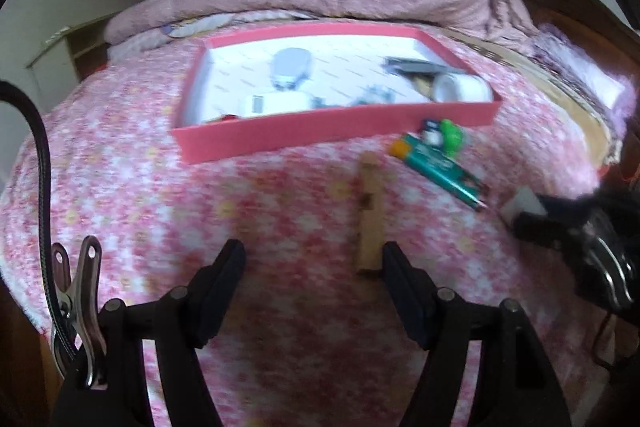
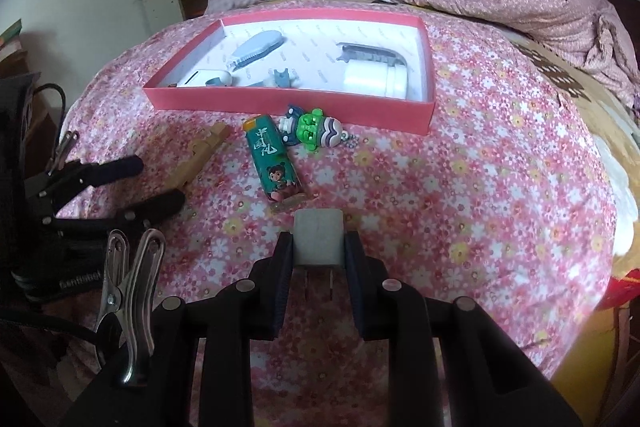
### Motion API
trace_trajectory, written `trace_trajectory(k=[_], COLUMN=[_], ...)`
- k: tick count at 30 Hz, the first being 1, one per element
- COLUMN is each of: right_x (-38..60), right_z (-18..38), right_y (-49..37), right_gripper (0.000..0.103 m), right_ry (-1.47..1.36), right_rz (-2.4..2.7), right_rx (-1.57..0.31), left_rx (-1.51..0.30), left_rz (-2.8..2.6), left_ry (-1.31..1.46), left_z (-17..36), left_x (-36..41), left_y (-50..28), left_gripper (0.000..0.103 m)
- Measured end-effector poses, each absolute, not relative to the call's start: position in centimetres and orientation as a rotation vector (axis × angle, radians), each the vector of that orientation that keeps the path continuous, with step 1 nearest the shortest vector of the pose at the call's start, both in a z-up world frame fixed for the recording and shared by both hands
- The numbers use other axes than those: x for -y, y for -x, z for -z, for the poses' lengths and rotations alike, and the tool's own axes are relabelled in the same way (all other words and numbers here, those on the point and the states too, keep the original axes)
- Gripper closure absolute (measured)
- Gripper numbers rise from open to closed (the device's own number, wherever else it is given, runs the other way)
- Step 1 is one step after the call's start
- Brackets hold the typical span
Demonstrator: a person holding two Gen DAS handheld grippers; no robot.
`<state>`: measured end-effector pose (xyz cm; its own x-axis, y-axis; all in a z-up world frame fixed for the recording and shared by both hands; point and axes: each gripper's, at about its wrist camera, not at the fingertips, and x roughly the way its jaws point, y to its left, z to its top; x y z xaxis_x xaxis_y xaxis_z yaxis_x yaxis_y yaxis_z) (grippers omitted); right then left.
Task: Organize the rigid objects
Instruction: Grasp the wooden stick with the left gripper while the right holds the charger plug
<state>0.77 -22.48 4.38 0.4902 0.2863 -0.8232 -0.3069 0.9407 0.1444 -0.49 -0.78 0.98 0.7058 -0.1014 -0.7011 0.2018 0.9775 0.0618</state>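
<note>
The right tool [image 2: 319, 247] is gripping a white plug [image 2: 319, 237] above the bed [image 2: 460, 187]. The left tool [image 1: 314, 261] is standing open, a wooden clip [image 1: 370, 219] lying beside its right finger.

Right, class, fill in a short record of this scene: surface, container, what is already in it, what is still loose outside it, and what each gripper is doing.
surface: flowered pink bedspread
container: shallow red tray, white inside
in tray: blue brush, grey clip, white jar lying on its side, other small items too blurred to name
loose outside tray: green lighter, green toy figure, wooden clothespin
left gripper: open, holding nothing, clothespin beside one finger
right gripper: shut on white plug adapter, prongs towards camera
</note>
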Motion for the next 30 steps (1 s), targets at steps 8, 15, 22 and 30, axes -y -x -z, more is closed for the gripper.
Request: trace_trajectory(k=[8, 15, 22, 30], right_x=[22.4, 22.1, 22.3, 22.4], right_z=[-3.7, -3.6, -3.6, -3.6], right_y=[-0.9, -0.7, -0.6, -0.4], right_gripper=[0.077, 0.077, 0.077, 0.076], right_ry=[0.015, 0.034, 0.021, 0.004], right_rz=[-0.357, -0.351, -0.354, -0.356], right_rx=[-1.004, -0.991, -0.985, -0.975], left_rx=[-0.771, -0.768, -0.780, -0.839], left_rz=[0.055, 0.045, 0.026, 0.175], left_ry=[-0.066, -0.068, -0.066, 0.120], left_z=[-1.0, -1.3, -1.4, -2.5], left_x=[-2.8, -3.4, -3.4, -3.0], left_y=[-1.0, -1.7, -2.1, -1.2], left_gripper=[0.029, 0.023, 0.021, 0.021])
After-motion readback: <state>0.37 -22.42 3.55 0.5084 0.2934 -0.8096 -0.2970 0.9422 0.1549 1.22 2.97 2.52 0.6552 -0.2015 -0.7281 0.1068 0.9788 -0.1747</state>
